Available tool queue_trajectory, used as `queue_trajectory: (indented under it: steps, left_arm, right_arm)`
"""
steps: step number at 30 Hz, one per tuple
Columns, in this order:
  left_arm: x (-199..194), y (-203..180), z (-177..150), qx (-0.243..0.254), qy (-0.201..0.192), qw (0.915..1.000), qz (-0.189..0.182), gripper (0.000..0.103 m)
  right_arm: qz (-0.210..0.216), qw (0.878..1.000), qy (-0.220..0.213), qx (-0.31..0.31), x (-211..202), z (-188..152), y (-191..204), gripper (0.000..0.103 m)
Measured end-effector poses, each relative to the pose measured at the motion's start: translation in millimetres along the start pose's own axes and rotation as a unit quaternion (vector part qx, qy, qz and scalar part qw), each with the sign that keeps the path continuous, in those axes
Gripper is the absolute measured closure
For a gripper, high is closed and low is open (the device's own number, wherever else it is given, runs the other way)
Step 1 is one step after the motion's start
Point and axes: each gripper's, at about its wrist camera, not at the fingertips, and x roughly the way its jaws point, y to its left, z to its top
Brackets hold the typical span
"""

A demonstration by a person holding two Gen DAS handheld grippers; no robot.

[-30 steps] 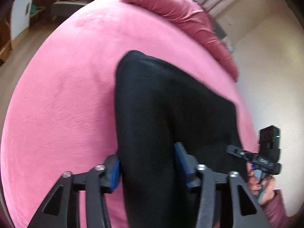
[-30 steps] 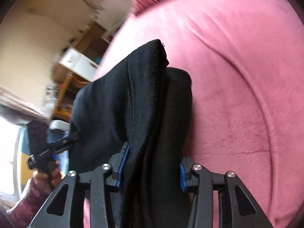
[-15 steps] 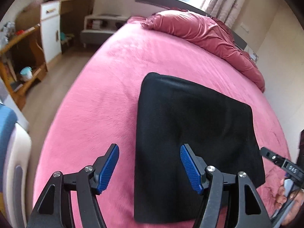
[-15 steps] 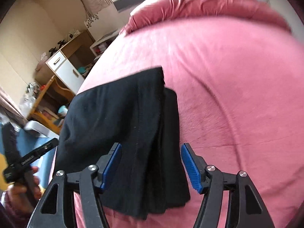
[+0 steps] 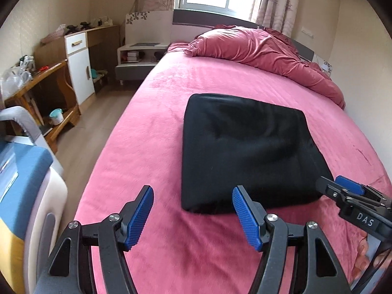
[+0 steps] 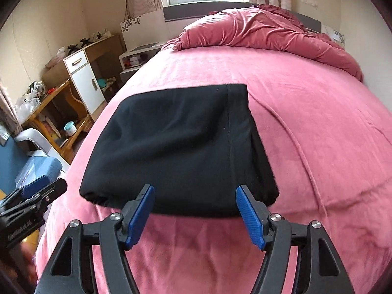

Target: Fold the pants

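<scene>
Left wrist view: a pair of black pants (image 5: 247,152) lies folded into a compact, thick rectangle on a pink bed (image 5: 152,132), filling the centre of the frame and reaching toward 4 o'clock. The left gripper (image 5: 193,216) sits at 6 o'clock with its blue-padded fingers spread wide and nothing between them; its right pad overlaps the bundle's near edge in this view, but whether it touches the cloth cannot be told. The right gripper (image 5: 352,193) enters at 4 o'clock, near the bundle's right corner. A crumpled pink duvet (image 5: 259,49) is heaped at 1 o'clock by the headboard, and a white and wood cabinet (image 5: 79,63) stands at 10 o'clock. Right wrist view: the same pants (image 6: 178,147) sit centred just beyond the right gripper (image 6: 194,216), whose fingers are parted and empty, framing the near edge; a seam runs up the right side and stacked layers show at 3 o'clock. The left gripper (image 6: 31,198) shows at 8 o'clock. The folding looks finished or nearly so. Any next move would probably be only a light squaring of the edges, or drawing both tools away.
</scene>
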Motion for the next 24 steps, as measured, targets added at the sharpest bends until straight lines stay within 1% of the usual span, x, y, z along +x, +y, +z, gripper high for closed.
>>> queue_trajectory:
  steps: [6,11,15,19,24]
  left_arm:
    - [-18,4,-22,0.0,-0.001,0.9999,0.014,0.035]
    - [-33,4,-39,0.004,-0.013,0.9997,0.022,0.035]
    - [-42,3,-47,0.008,-0.013,0.9997,0.021,0.035]
    - [-51,0,-52,0.015,-0.019,0.9995,0.02,0.035]
    - [-59,-3,-53,0.014,-0.023,0.9993,0.026,0.034]
  right_arm:
    - [-0.021,1.0,-0.001,0.005,-14,-25,13,0.033]
    - [-0.036,0.999,-0.006,0.012,-27,-38,13,0.032]
    - [-0.047,0.999,-0.013,0.019,-38,-45,12,0.03]
    - [-0.058,0.998,-0.023,0.008,-48,-47,16,0.029]
    - [-0.057,0.998,-0.033,0.006,-57,-48,20,0.028]
